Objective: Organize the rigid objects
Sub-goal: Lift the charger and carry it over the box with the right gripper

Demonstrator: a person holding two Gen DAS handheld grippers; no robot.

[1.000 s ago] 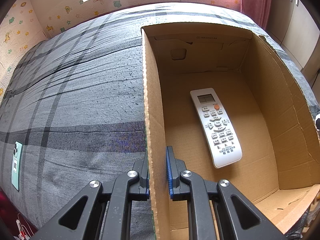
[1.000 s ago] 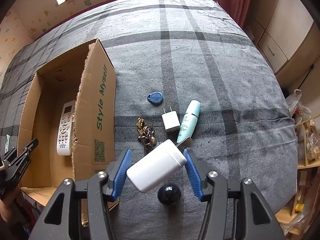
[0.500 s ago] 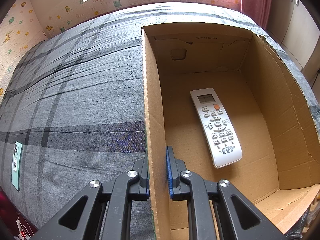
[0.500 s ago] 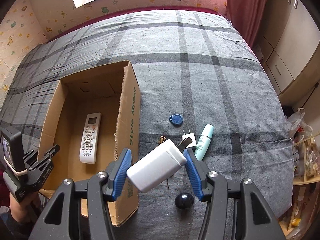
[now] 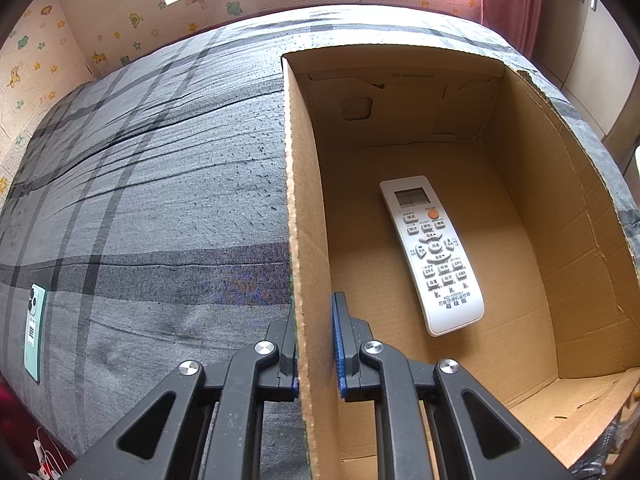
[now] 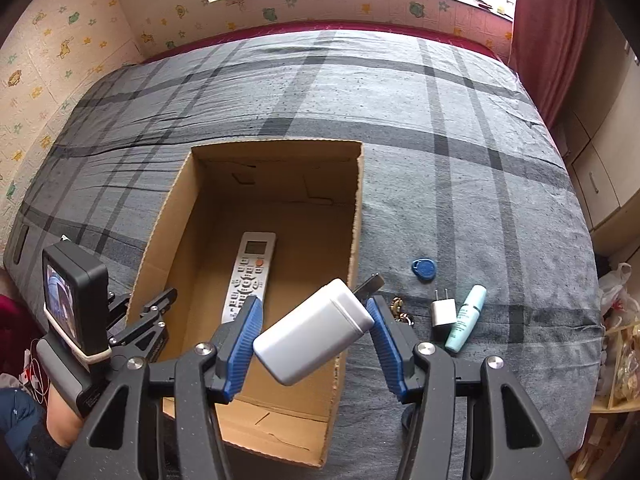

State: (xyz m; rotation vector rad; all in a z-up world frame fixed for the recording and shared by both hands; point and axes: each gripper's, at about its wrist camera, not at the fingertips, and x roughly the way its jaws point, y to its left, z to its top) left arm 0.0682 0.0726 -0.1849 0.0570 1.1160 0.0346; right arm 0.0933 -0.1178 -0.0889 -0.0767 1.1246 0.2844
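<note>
An open cardboard box (image 6: 356, 216) stands on the grey plaid bed, with a white remote control (image 5: 432, 252) (image 6: 250, 276) lying flat on its floor. My left gripper (image 5: 314, 344) (image 6: 160, 308) is shut on the box's left wall (image 5: 304, 240). My right gripper (image 6: 314, 338) is shut on a white plastic bottle (image 6: 314, 338), held tilted in the air above the box's near right corner. On the bed right of the box lie a blue key fob (image 6: 424, 269), a white charger plug (image 6: 443, 312), a teal tube (image 6: 466, 318) and a partly hidden bunch of keys (image 6: 400, 310).
A mint-green phone (image 5: 34, 330) lies near the bed's left edge. A person's hand (image 6: 60, 420) holds the left gripper at the bed's near side. Wooden cabinets (image 6: 608, 152) and a red curtain (image 6: 548, 32) stand to the right, and a window wall runs behind the bed.
My right gripper has carried the white bottle up and leftwards, from above the loose items to above the box's near right corner. The left gripper and the box have stayed still.
</note>
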